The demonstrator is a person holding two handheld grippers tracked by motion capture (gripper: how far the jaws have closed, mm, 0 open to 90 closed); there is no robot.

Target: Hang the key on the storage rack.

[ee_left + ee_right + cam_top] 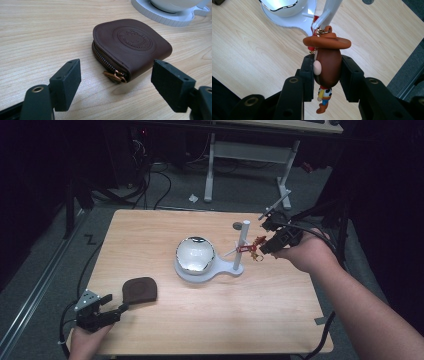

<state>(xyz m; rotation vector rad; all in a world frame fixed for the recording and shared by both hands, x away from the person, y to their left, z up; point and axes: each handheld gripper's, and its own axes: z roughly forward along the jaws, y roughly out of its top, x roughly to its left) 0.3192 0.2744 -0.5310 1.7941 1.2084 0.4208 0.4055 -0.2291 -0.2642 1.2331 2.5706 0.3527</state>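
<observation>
A cowboy figure keychain (256, 248) with a brown head and orange hat (327, 41) is held above the table beside a white post (243, 240). My right gripper (264, 247) is shut on the figure's head (328, 67). Its gold ring lies against a white peg (322, 18) that sticks out from the post. A brown leather zip pouch (140, 289) lies flat near the table's front left. My left gripper (116, 303) stands open just in front of it, the jaws wide apart on either side of the pouch's zipper pull (116, 75) and apart from it.
The post rises from a white base (222, 268) that carries a shiny silver dome (195, 254) at the table's middle. A small grey disc (237, 225) lies behind the post. Desk legs and cables stand on the floor beyond the far edge.
</observation>
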